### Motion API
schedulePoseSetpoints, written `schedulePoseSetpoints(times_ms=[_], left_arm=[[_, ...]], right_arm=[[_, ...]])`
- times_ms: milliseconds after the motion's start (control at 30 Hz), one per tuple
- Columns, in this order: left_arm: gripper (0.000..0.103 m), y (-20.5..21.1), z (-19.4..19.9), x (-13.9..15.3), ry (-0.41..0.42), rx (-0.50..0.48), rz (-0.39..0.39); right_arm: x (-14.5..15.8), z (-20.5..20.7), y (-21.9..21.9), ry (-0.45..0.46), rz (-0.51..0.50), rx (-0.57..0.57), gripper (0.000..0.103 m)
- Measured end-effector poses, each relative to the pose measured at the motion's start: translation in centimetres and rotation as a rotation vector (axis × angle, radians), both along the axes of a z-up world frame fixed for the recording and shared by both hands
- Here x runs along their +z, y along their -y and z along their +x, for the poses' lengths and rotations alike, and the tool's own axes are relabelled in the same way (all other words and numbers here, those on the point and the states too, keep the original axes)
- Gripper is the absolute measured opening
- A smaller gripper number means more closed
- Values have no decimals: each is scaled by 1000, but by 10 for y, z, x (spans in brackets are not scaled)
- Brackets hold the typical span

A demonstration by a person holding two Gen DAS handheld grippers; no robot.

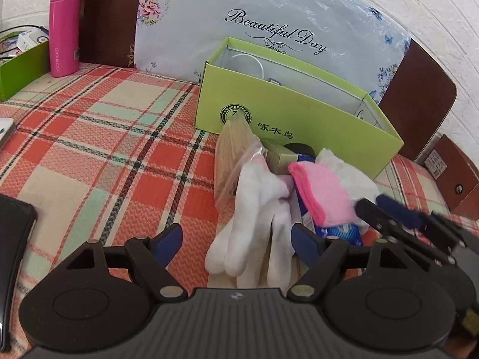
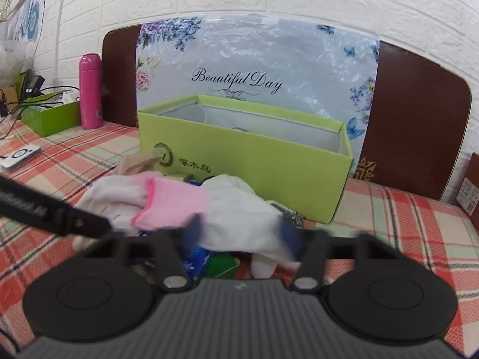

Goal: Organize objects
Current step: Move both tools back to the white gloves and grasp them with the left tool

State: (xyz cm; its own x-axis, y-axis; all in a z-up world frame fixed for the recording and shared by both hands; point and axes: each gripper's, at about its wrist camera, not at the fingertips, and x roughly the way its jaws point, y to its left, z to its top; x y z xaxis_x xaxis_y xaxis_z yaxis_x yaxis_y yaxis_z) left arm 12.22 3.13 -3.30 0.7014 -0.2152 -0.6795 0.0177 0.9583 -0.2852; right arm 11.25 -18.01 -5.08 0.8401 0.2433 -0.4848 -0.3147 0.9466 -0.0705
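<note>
A heap of small things lies in front of an open lime-green box point(image 1: 278, 110) on a plaid cloth. It holds a white glove point(image 1: 257, 209), a second white glove with a pink cuff point(image 1: 323, 191), a clear bag of wooden sticks point(image 1: 233, 149) and blue packets point(image 1: 341, 233). My left gripper point(image 1: 238, 242) is open, its fingers either side of the first glove's fingertips. My right gripper point(image 2: 242, 233) is open around the pink-cuffed glove point(image 2: 233, 209), close to its white palm; it shows blurred in the left wrist view point(image 1: 398, 212). The box point(image 2: 248, 164) stands just behind.
A pink flask point(image 1: 64, 27) and a smaller green box point(image 1: 21, 65) stand at the back left. A floral plastic bag point(image 1: 269, 15) leans on a brown headboard point(image 2: 419, 119) behind the box. A white device point(image 2: 19, 155) lies at the left. A black object point(image 1: 12, 233) is near my left side.
</note>
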Motion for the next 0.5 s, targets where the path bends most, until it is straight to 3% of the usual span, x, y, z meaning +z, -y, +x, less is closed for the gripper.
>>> schedulePoseSetpoints(times_ms=[33, 100, 167, 233, 300, 367, 400, 433, 467, 500], left_arm=[[73, -1, 4, 0, -2, -5, -14], [68, 0, 10, 0, -7, -17, -30], [52, 3, 15, -1, -15, -39, -37], [21, 4, 16, -3, -24, -79, -69], [12, 7, 11, -1, -27, -98, -70], [9, 8, 1, 3, -16, -120, -49], [8, 6, -6, 5, -13, -133, -53], [8, 5, -14, 7, -11, -144, -52], [8, 3, -22, 8, -9, -155, -44], [8, 2, -31, 9, -6, -164, -32]], right_arm=[[1, -2, 2, -6, 20, 6, 15], [4, -7, 8, 2, 47, 16, 10], [8, -12, 14, 7, 72, 8, 8], [12, -17, 19, 10, 91, 4, 8], [17, -21, 23, 21, 102, 3, 8], [19, -20, 24, 20, 104, -3, 11], [19, -18, 24, 14, 112, -2, 30], [19, -16, 23, 4, 118, -3, 69], [18, -14, 21, 3, 120, -13, 85], [17, -14, 19, 19, 120, -22, 94]])
